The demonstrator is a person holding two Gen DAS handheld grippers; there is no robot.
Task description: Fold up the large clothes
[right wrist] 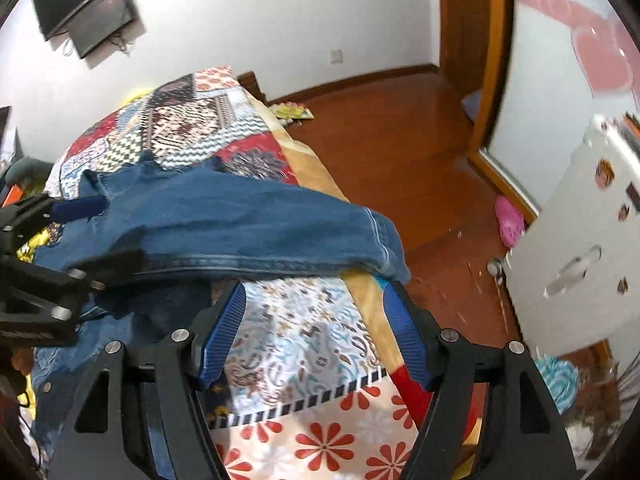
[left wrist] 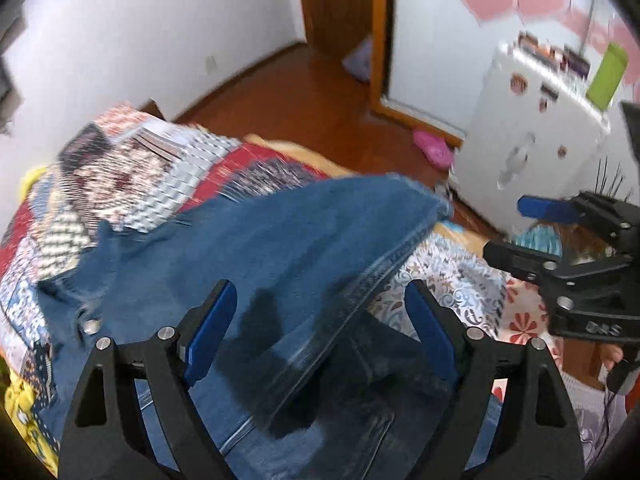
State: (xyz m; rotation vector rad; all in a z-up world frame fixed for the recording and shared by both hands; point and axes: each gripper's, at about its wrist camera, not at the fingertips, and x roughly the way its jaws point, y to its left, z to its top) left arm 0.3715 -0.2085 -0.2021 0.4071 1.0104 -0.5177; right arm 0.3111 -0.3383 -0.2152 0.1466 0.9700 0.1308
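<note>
A: The bed under its patchwork quilt fills the bedroom; what is nearest?

B: Both grippers spread, empty: left gripper over the jeans, right gripper over bare quilt.

A: Why there?

B: Probably let go after a fold. The jeans lie lengthwise across the bed, hem at its floor-side edge.

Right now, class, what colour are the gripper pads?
Blue, seen best in the right wrist view on the right gripper's ribbed pads.
</note>
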